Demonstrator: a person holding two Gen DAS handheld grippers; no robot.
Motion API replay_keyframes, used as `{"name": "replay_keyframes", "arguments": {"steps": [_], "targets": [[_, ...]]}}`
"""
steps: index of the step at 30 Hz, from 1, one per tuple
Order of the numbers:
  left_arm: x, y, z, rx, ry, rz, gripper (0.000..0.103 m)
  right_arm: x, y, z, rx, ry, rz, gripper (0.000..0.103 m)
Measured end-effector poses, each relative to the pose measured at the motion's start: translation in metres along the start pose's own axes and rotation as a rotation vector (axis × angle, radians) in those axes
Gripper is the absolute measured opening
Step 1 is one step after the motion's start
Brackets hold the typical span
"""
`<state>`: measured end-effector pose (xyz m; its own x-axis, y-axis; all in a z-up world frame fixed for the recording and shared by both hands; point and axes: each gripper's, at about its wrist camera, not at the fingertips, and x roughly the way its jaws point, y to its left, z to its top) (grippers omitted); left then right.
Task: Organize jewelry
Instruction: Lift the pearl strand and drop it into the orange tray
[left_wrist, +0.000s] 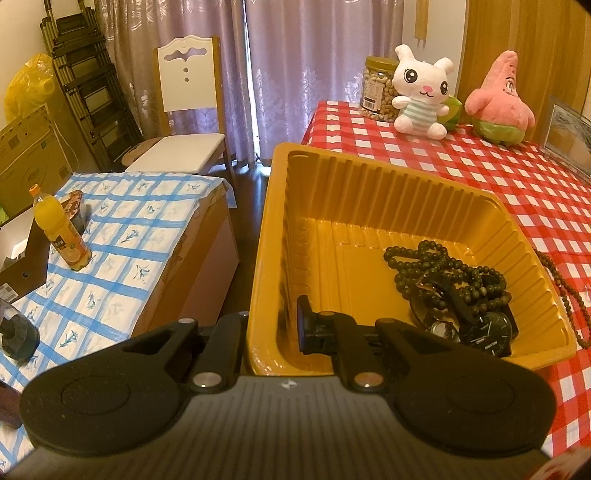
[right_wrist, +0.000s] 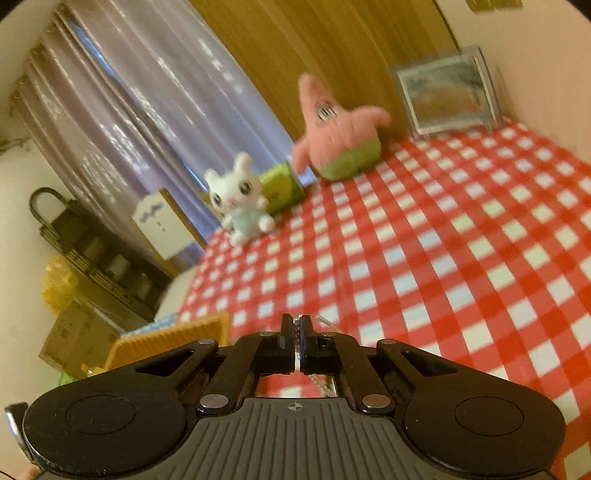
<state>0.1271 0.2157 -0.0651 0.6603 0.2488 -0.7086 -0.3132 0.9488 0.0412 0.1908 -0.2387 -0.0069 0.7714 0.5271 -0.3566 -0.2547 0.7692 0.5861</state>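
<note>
A yellow plastic tray (left_wrist: 369, 192) rests on the red checked tablecloth (left_wrist: 535, 192). My left gripper (left_wrist: 273, 325) is shut on the tray's left wall, one finger outside and one inside. In the tray lie a dark bead necklace (left_wrist: 443, 266) and two black watches (left_wrist: 487, 328). Another bead string (left_wrist: 565, 291) lies on the cloth right of the tray. In the right wrist view my right gripper (right_wrist: 296, 328) is shut on a thin silvery chain (right_wrist: 325, 319), held above the cloth (right_wrist: 443, 258). The tray's corner (right_wrist: 173, 339) shows at lower left.
A white rabbit plush (left_wrist: 421, 92), a pink star plush (left_wrist: 498, 99), a nut jar (left_wrist: 376, 88) and a framed picture (left_wrist: 569, 133) stand at the table's back. To the left, a lower blue checked surface holds an orange juice bottle (left_wrist: 59, 229). A white chair (left_wrist: 184, 110) stands behind.
</note>
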Motion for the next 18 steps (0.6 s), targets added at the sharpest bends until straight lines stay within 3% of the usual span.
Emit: {"name": "replay_keyframes", "arguments": {"steps": [9,18], "targets": [[-0.004,0.001,-0.001,-0.002,-0.013,-0.009,0.010,-0.009,0.064,0.027,-0.097,-0.051,0.173,0.002],[-0.005,0.001,-0.001,-0.002,-0.016,-0.012,0.010,0.014,0.125,0.030,-0.167,0.001,0.349,0.002]]}}
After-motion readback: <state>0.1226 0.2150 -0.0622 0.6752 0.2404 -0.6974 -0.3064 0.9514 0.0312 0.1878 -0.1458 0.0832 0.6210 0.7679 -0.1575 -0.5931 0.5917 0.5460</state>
